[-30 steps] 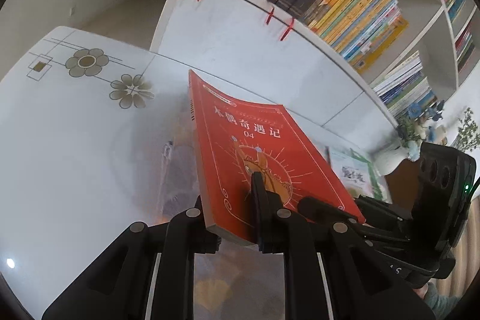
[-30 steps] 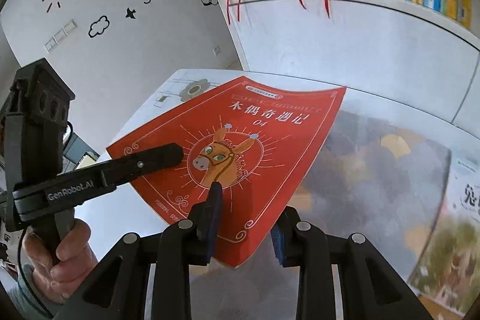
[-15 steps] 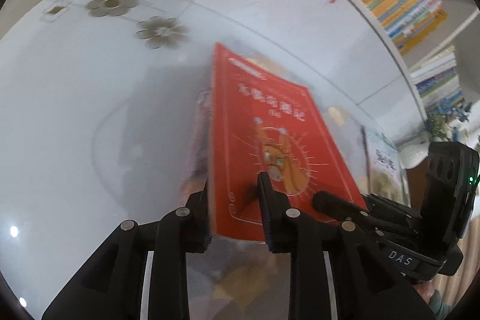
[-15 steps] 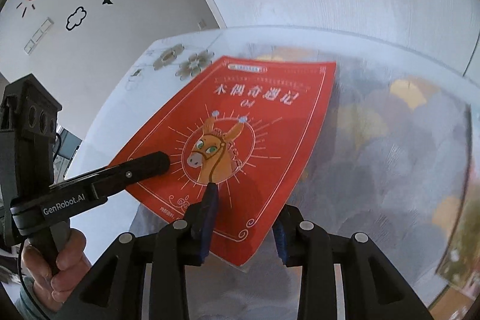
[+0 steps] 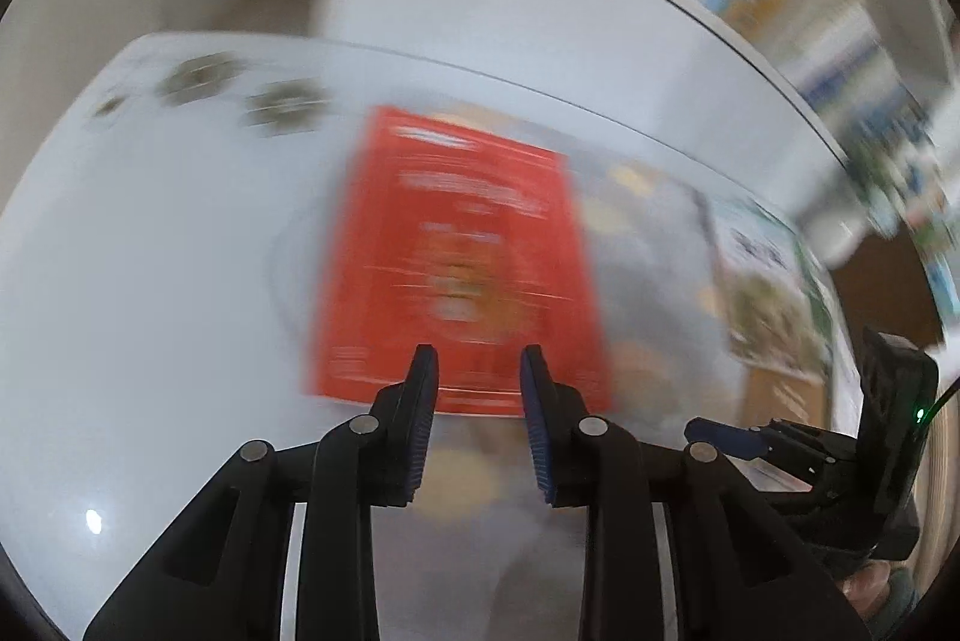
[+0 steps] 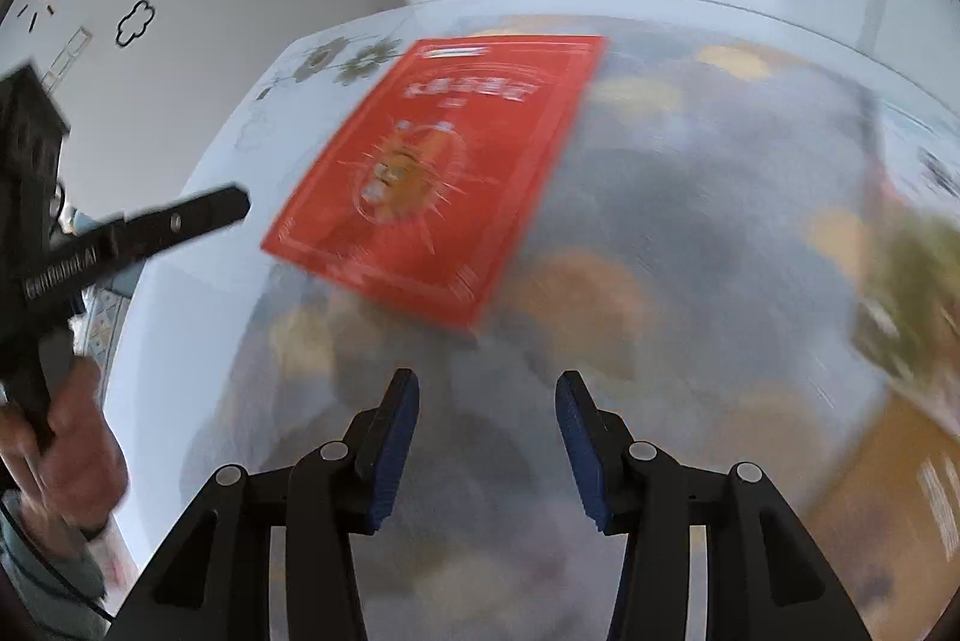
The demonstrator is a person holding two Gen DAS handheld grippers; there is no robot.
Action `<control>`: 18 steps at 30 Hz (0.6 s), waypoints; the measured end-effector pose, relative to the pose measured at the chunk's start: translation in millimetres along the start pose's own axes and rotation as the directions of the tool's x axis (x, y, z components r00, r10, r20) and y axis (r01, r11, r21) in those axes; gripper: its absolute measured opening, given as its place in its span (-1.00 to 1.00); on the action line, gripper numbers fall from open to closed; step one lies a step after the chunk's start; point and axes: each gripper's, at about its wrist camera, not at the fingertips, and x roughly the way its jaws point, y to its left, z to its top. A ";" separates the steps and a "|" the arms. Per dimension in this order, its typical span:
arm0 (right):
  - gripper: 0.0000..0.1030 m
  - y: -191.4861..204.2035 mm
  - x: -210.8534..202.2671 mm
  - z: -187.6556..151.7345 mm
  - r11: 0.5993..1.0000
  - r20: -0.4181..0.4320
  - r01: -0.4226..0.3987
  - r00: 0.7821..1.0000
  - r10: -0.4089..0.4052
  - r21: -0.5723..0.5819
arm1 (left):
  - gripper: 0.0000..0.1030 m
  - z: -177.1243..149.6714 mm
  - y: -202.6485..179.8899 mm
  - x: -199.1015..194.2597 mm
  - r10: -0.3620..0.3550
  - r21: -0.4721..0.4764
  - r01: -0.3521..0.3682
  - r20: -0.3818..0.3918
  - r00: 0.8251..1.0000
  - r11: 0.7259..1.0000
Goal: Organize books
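The red book (image 5: pixel 456 269) lies flat on the white table (image 5: pixel 150 281). The left gripper (image 5: pixel 479 371) over its near edge and the right gripper (image 6: pixel 486 395) nearby are both opening, gripping nothing.

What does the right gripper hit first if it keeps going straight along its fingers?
Probably the bare table, just short of the red book. The right gripper points steeply down, jaws opening with nothing between them; the book lies ahead and slightly to the left in its view. Blur leaves depth unclear.
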 end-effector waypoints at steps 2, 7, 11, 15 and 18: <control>-0.10 -20.0 -23.1 -19.0 0.998 0.029 0.043 0.999 -0.045 0.051 | -0.49 1.8 -30.7 7.1 -0.053 0.054 0.054 -0.015 0.998 0.997; -0.02 -94.3 -82.8 -51.9 0.959 0.119 0.120 0.981 -0.154 0.255 | 0.24 10.3 -116.0 53.3 -0.235 0.131 0.249 -0.117 0.965 0.959; -0.01 -152.8 -114.2 -63.0 0.907 0.162 0.168 0.955 -0.246 0.386 | 0.26 16.6 -155.9 103.8 -0.276 0.105 0.301 -0.202 0.940 0.948; -0.01 -200.6 -129.8 -62.2 0.863 0.172 0.201 0.935 -0.310 0.464 | 0.22 22.7 -179.9 139.9 -0.238 0.111 0.269 -0.236 0.942 0.957; -0.01 -225.2 -134.0 -52.6 0.846 0.177 0.211 0.926 -0.333 0.489 | 0.19 25.9 -194.5 158.4 -0.186 0.142 0.226 -0.249 0.950 0.964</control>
